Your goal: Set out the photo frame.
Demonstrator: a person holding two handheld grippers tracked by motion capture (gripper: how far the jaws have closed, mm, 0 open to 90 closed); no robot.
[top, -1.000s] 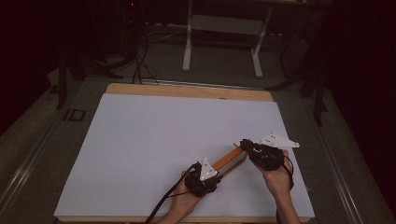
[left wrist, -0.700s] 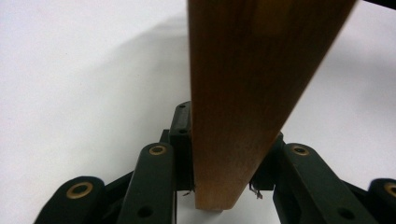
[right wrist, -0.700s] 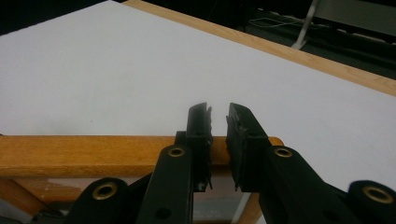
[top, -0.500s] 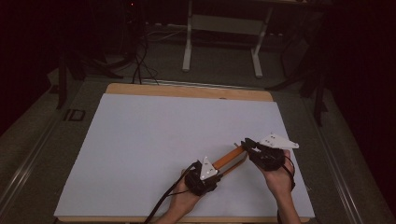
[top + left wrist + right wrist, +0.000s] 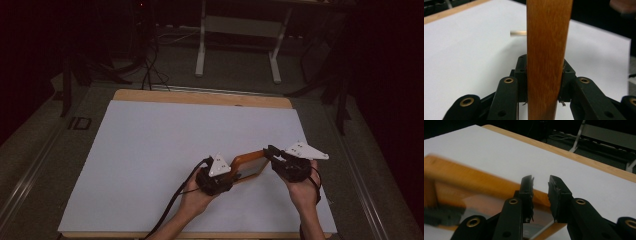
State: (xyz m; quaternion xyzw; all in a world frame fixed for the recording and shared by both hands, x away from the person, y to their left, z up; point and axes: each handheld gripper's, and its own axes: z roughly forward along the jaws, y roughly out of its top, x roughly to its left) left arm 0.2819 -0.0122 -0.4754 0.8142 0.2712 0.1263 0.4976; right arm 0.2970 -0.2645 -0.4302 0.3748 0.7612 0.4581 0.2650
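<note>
Two tongs meet one wooden frame (image 5: 248, 165) near the front right of the table (image 5: 150, 150). It is an orange-brown, rounded-cornered frame around a darker glossy panel, held tilted between my hands. My left tongs (image 5: 544, 75) are clamped on one edge of it, the wood rising upright between the two black jaws; a pale thin rod (image 5: 518, 32) juts out from behind that edge. My right tongs (image 5: 541, 185) stand slightly apart at the frame's opposite end, jaws just over its upper edge, and I cannot tell whether they touch it. The white sheet covering the table lies bare around the frame; a wooden border shows at the far side, with a metal stand (image 5: 237, 30) on the floor beyond. Compared with one second earlier, the frame, both tongs and my hands sit in nearly the same place.
</note>
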